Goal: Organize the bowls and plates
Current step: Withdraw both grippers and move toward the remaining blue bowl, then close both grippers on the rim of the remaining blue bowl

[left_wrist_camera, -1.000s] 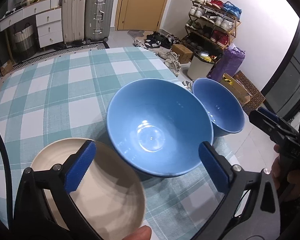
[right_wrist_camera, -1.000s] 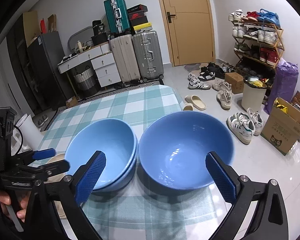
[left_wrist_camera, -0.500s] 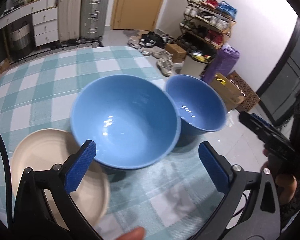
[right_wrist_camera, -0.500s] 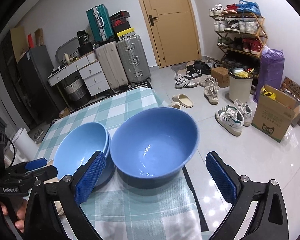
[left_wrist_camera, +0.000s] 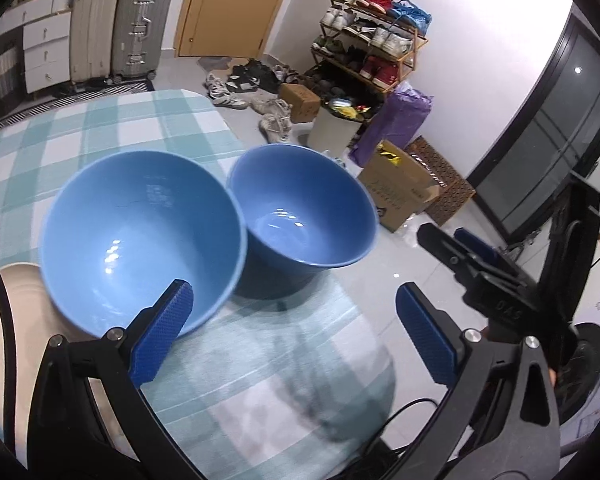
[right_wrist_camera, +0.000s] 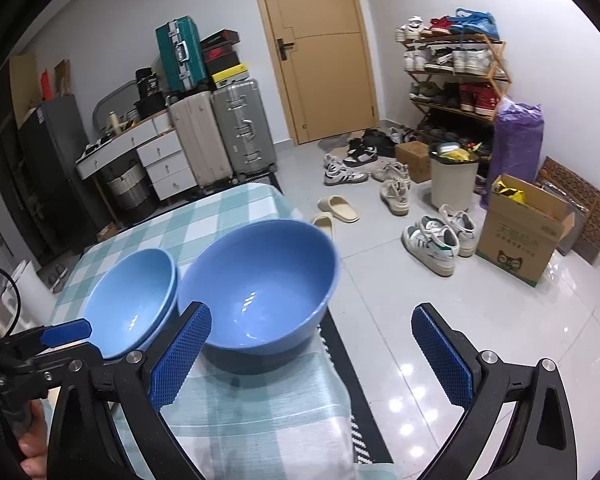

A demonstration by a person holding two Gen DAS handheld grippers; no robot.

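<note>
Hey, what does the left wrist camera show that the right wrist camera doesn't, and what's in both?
Only the left wrist view shows the beige plate, partly under the light blue bowl, and the dark glass door.

Only the right wrist view shows the teal suitcase and the slippers.

Both show the two blue bowls side by side, the darker blue bowl nearer the checked tablecloth edge, the shoe rack, and both open grippers: left gripper, right gripper.

floor: glossy white tiles (right_wrist_camera: 480, 320) | door (right_wrist_camera: 320, 60): tan, shut | walls: white
</note>
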